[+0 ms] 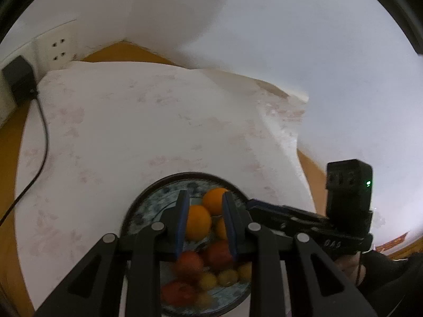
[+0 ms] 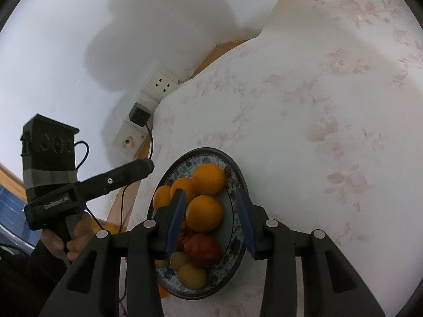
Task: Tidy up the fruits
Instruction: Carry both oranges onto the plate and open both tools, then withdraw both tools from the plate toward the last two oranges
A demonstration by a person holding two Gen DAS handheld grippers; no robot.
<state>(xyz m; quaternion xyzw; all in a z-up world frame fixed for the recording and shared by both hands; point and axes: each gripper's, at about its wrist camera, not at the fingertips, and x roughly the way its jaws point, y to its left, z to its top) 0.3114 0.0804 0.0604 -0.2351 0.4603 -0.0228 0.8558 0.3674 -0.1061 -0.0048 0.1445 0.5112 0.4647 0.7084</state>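
Observation:
A dark-rimmed plate (image 1: 137,211) (image 2: 238,174) with a blue flower pattern holds several oranges (image 1: 198,224) (image 2: 205,212), red fruits (image 1: 219,253) (image 2: 203,249) and small yellow fruits (image 1: 227,277) (image 2: 193,276). My left gripper (image 1: 205,194) (image 2: 149,165) hovers over the plate's left side. Its jaws are at their narrowest and hold nothing; the oranges seen between the pads lie below in the plate. My right gripper (image 2: 209,192) (image 1: 253,204) hangs open above the plate, its pads standing either side of an orange without pressing on it.
The plate sits on a white flowered cloth (image 1: 119,132) (image 2: 317,105) over a wooden table (image 1: 10,158). A wall socket (image 2: 160,84), a black adapter (image 1: 18,79) (image 2: 138,116) and its cable (image 1: 45,137) lie at the left. White walls close in behind.

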